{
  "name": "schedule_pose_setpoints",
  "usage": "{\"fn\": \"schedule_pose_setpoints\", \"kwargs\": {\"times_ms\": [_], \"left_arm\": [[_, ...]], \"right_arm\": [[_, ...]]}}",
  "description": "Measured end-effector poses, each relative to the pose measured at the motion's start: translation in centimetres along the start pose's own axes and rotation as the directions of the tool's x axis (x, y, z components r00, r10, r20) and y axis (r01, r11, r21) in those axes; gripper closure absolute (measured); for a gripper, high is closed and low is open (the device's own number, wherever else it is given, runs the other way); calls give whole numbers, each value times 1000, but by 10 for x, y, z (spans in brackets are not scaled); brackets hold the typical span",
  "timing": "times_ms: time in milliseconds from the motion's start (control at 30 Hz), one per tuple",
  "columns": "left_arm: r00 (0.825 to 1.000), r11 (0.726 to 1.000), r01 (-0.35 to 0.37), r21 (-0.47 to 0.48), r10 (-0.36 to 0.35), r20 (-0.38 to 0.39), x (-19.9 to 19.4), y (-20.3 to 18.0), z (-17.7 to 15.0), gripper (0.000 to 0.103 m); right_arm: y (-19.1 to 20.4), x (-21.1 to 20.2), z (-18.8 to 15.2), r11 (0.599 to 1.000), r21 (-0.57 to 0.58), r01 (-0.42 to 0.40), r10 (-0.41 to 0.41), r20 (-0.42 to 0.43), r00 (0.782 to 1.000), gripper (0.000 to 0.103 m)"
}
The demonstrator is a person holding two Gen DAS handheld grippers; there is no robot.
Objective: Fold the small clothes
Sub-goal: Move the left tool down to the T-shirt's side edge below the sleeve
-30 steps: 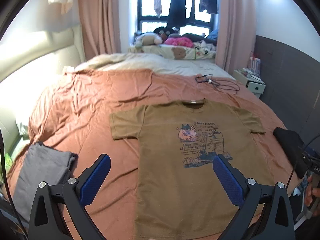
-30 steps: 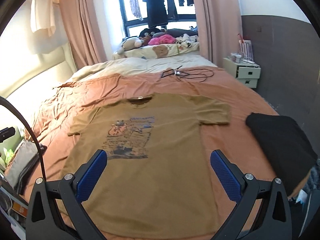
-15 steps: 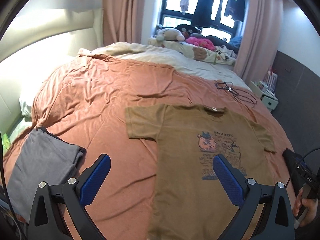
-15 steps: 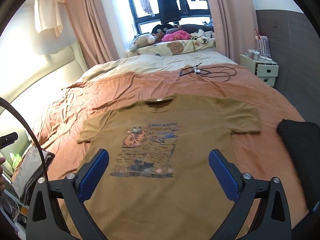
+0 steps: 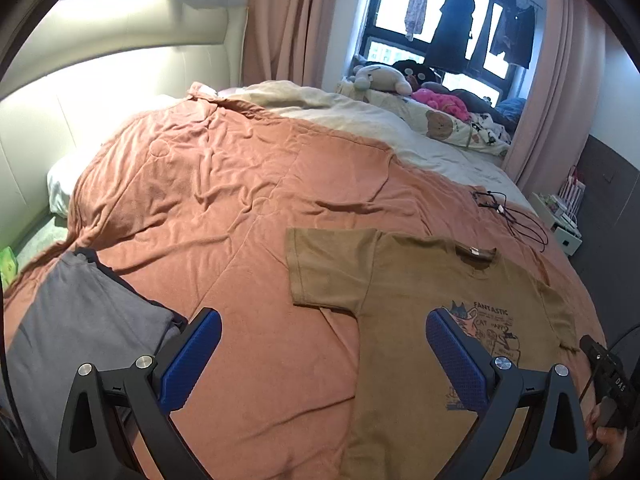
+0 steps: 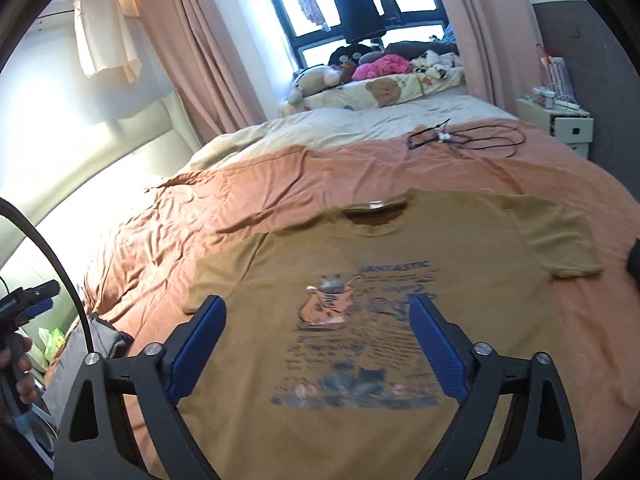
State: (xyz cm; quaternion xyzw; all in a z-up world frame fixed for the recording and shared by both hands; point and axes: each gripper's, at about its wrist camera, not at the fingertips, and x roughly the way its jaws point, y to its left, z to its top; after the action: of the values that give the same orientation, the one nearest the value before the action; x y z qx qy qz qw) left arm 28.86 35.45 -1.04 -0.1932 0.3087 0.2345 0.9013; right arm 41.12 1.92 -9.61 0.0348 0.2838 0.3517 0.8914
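T-shirt (image 6: pixel 400 320): lay flat and face up on the orange bedspread (image 5: pixel 224 184), collar toward the window, both sleeves spread; unfolded.
Left gripper (image 5: pixel 323 354): jaws stood wide, holding nothing, above bare bedspread just beside the shirt's left sleeve (image 5: pixel 328 268).
Right gripper (image 6: pixel 318 346): jaws stood wide, holding nothing, above the printed chest; view blurred.
Step in hand, judged: approach for the first fold.
Recommended practice: take one layer pair at sleeve and hem on the same side, lift together, carry across evenly; pinch only shirt cloth, not the bedspread beneath.
Risk: the bedspread was creased and could be caught.
Grey folded garment (image 5: pixel 76 328): lay at the left bed edge, apart from the shirt.
Cable (image 6: pixel 468 138): lay beyond the collar, well apart.
Containers: none could be identified.
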Motion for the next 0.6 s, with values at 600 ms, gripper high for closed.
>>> {"fn": "schedule_pose_setpoints", "kwargs": {"times_ms": [600], "left_arm": [[982, 981, 73, -178, -102, -161, 136, 27, 5, 30]], "right_arm": [[24, 123, 24, 998, -31, -58, 55, -98, 994, 53]]}}
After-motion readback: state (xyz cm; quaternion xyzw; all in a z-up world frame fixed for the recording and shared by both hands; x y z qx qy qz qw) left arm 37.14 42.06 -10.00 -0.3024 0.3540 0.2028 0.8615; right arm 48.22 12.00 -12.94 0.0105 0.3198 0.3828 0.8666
